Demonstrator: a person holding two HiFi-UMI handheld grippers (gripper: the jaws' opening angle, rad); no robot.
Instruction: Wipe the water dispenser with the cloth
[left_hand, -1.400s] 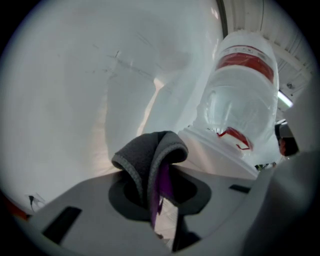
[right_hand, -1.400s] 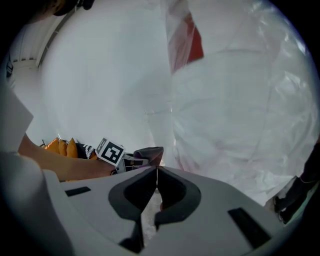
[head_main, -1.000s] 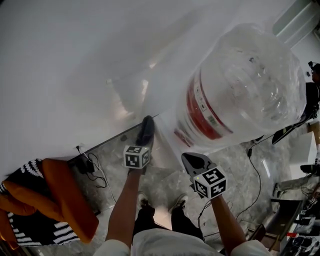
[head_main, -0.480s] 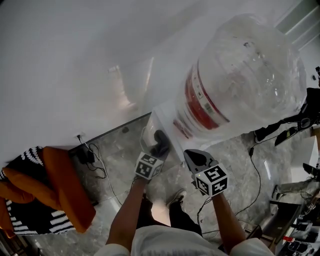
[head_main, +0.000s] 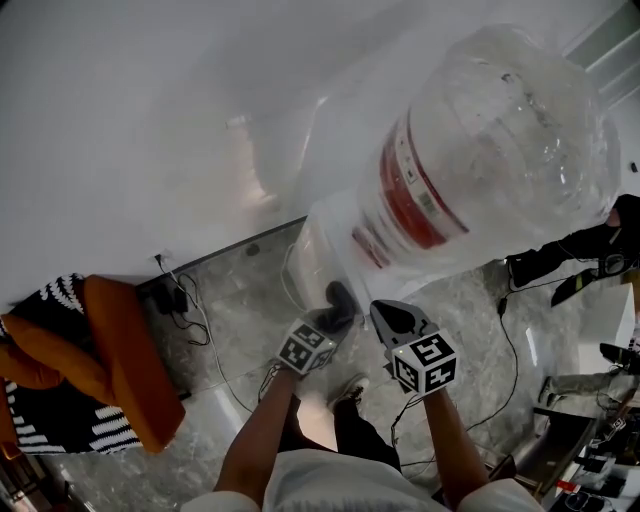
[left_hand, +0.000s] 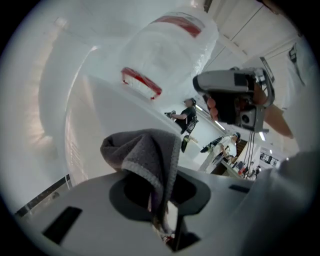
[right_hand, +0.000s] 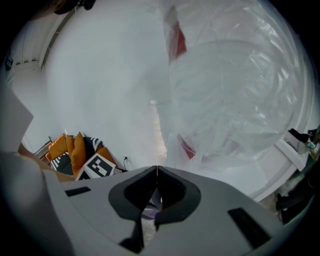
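The water dispenser is a white cabinet (head_main: 322, 245) carrying a large clear bottle (head_main: 495, 150) with a red label, wrapped in plastic film. My left gripper (head_main: 336, 303) is shut on a grey cloth (head_main: 344, 291), which sits at the cabinet's lower near edge. In the left gripper view the cloth (left_hand: 145, 152) drapes folded over the jaws, with the cabinet (left_hand: 115, 107) and bottle (left_hand: 167, 47) beyond. My right gripper (head_main: 388, 318) is shut and empty, just right of the left one, below the bottle. Its jaws meet in the right gripper view (right_hand: 157, 172), facing the bottle (right_hand: 235, 95).
A white wall (head_main: 130, 130) stands behind the dispenser. An orange cushion (head_main: 120, 365) with striped fabric lies at the left. A plug and cables (head_main: 178, 300) trail over the marble floor. More cables and dark gear (head_main: 570, 260) are at the right. My shoes (head_main: 345, 392) stand below.
My left gripper has carried the cloth rightward and nearer to me along the dispenser's cabinet, ending beside the right gripper. The right gripper has stayed in place.
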